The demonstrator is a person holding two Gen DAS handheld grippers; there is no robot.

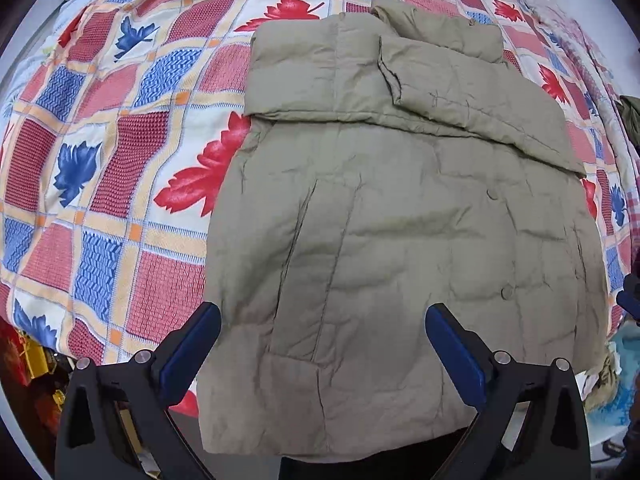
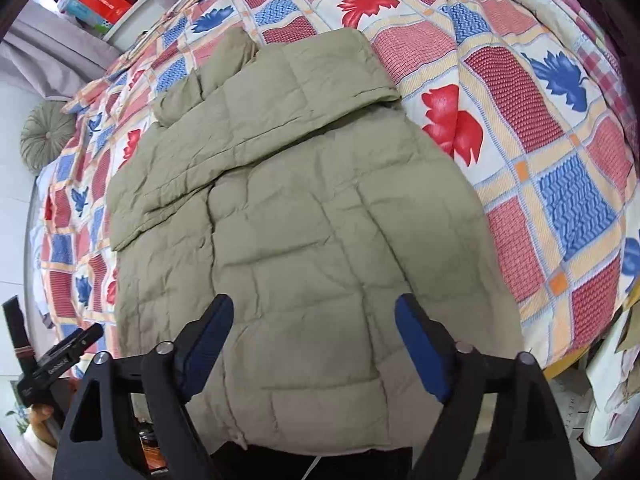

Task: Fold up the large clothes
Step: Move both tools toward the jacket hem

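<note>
A large olive-khaki quilted jacket lies flat on a bed, its sleeves folded across the chest near the collar end. It also shows in the right wrist view. My left gripper is open and empty, hovering above the jacket's near hem on the left side. My right gripper is open and empty, hovering above the near hem on the right side. The hem hangs slightly over the bed's near edge. The left gripper's body appears at the left of the right wrist view.
The bed is covered by a patchwork quilt with red and blue leaves. A round grey-green cushion lies at the far side. Boxes stand on a shelf behind. Clutter sits on the floor beside the bed.
</note>
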